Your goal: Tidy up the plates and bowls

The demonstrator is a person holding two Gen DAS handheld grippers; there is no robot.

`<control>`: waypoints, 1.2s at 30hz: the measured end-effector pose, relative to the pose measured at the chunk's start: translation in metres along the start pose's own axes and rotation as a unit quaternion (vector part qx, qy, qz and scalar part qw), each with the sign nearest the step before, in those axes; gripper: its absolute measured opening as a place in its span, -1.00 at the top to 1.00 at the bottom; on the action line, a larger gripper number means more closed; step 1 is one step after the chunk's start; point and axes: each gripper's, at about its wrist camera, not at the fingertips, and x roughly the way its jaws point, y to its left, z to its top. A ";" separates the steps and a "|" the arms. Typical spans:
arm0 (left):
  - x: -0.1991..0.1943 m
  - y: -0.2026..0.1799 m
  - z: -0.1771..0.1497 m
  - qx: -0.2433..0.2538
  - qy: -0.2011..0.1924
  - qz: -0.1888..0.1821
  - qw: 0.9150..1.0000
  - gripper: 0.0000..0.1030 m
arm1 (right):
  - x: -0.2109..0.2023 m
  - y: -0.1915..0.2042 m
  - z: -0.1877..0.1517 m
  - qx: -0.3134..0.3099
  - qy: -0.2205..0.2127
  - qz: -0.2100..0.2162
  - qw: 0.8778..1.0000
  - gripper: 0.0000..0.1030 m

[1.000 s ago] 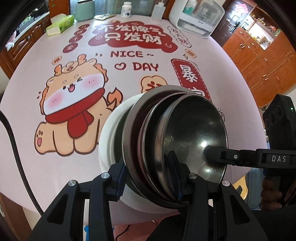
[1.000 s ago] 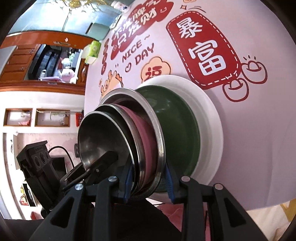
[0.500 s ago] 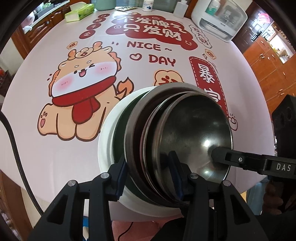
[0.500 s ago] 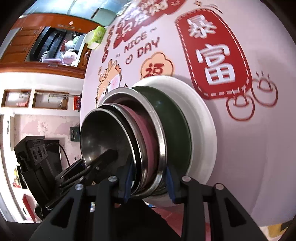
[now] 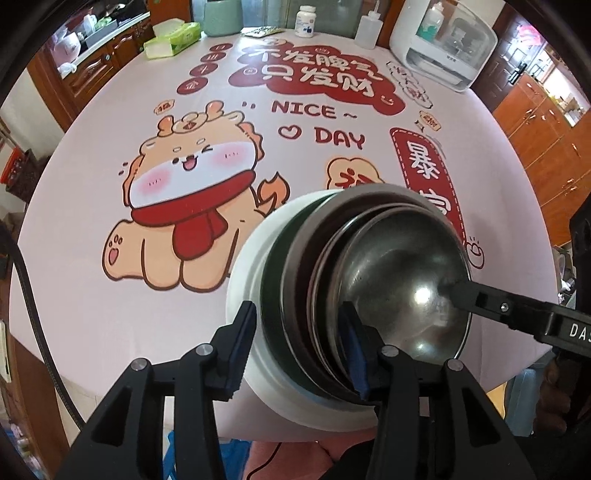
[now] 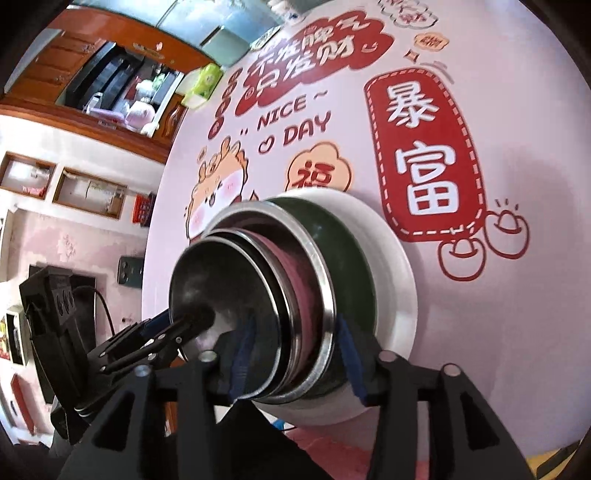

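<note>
The stack of plates and bowls sits at the near edge of the round table, which carries a printed cartoon dragon and red banners. Take the white plate as your reference: it is the base of the stack and lies on the tablecloth just beside the dragon's tail. On it rests a dark green plate; on that a steel-rimmed dish with a pink inner surface; inside that two nested steel bowls, the innermost steel bowl uppermost.

Your left gripper straddles the near rim of the stack. One blue-padded finger stands outside the white plate; the other stands inside the innermost bowl. The jaws are set wide, and whether the pads press on the stack you cannot tell.

Your right gripper straddles the rim from the other side of the white plate. One finger stands inside the steel bowl, the other against the green plate's outer wall. Clamping contact cannot be confirmed.

At the table's far edge, well apart from the white plate, stand a tissue box, a white bottle and a white appliance.
</note>
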 end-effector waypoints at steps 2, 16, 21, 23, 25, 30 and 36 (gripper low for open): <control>-0.003 0.003 0.000 0.004 -0.002 -0.008 1.000 0.11 | -0.005 0.002 -0.003 0.006 -0.015 -0.012 1.000 0.06; -0.057 0.014 -0.006 0.054 -0.072 -0.025 0.996 -0.01 | -0.060 0.044 -0.048 0.014 -0.186 -0.109 0.976 -0.45; -0.090 0.019 -0.016 0.060 -0.104 0.000 0.993 -0.01 | -0.076 0.076 -0.067 -0.019 -0.213 -0.117 0.970 -0.56; -0.106 0.021 -0.018 0.058 -0.122 0.006 0.991 -0.05 | -0.085 0.090 -0.075 -0.036 -0.225 -0.123 0.966 -0.61; -0.125 0.024 -0.022 0.051 -0.148 0.013 0.988 -0.26 | -0.093 0.102 -0.082 -0.048 -0.233 -0.121 0.964 -0.66; -0.161 0.027 -0.035 0.044 -0.204 0.022 0.978 -0.41 | -0.108 0.128 -0.098 -0.089 -0.241 -0.133 0.957 -0.76; -0.183 0.019 -0.048 0.049 -0.240 0.047 0.968 -0.70 | -0.116 0.142 -0.115 -0.102 -0.233 -0.141 0.957 -0.89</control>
